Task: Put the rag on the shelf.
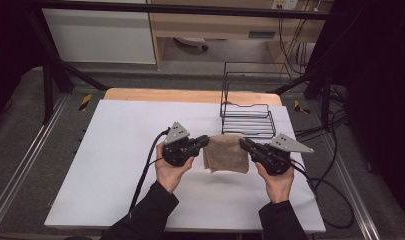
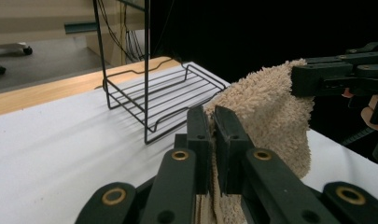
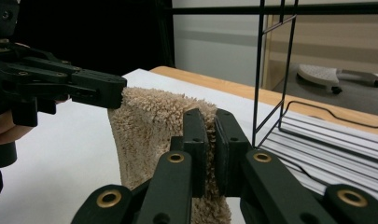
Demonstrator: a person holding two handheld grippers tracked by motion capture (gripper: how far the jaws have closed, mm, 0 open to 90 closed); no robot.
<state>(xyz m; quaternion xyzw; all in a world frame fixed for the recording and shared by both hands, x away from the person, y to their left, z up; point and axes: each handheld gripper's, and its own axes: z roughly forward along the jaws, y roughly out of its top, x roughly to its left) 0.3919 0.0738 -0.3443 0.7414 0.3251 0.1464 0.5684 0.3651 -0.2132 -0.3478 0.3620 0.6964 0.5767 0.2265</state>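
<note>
Two grippers, your left gripper [image 1: 204, 140] and right gripper [image 1: 244, 144], each pinch a top corner of the towel [image 1: 226, 154], so next carry it toward the wire rack [image 1: 247, 120] at 12 o'clock

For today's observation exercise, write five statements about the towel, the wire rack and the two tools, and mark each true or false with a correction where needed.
1. Both tools grip the towel. True: the left tool and the right tool each pinch an upper corner.
2. The towel lies flat on the table. False: it hangs between the tools.
3. The wire rack stands beyond the towel. True.
4. The towel is blue. False: it is beige.
5. The rack holds a folded towel. False: nothing lies in it.
</note>
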